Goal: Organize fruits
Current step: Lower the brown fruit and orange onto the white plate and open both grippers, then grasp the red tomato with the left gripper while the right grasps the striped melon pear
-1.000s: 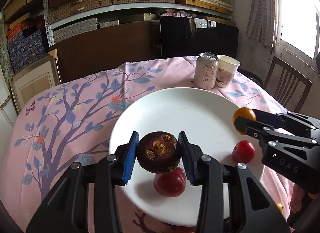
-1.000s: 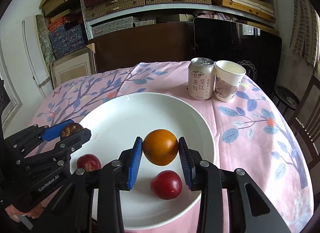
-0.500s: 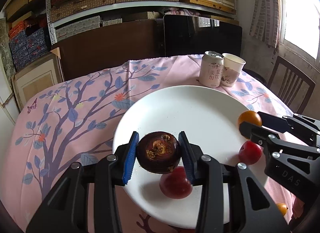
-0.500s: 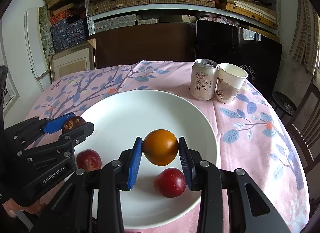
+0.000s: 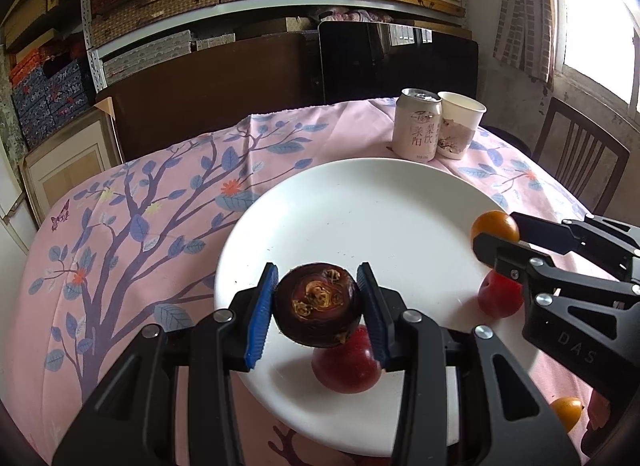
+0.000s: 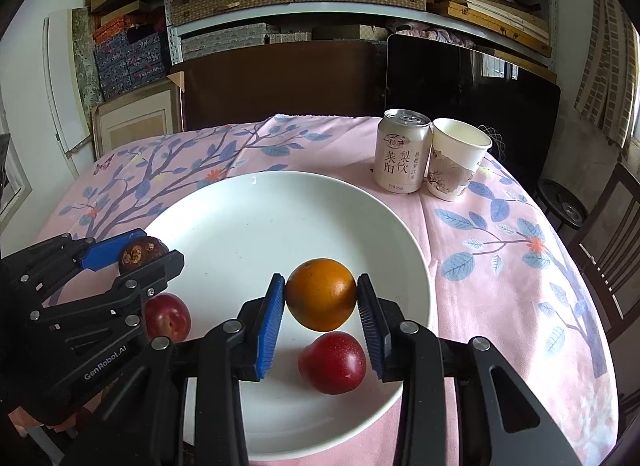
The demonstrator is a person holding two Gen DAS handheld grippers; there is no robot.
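Note:
My left gripper is shut on a dark purple mangosteen and holds it above the near left part of a large white plate. My right gripper is shut on an orange fruit above the plate's near right part. Two red plums lie on the plate: one under the mangosteen, one beside the right gripper's fingers. In the right wrist view they are the left plum and the one under the orange fruit.
A drink can and a paper cup stand behind the plate on the pink flowered tablecloth. Another small orange fruit lies on the cloth at the near right. A wooden chair stands at the right.
Both grippers have drawn back and risen slightly with their fruits still held. The plate and the plums have not moved.

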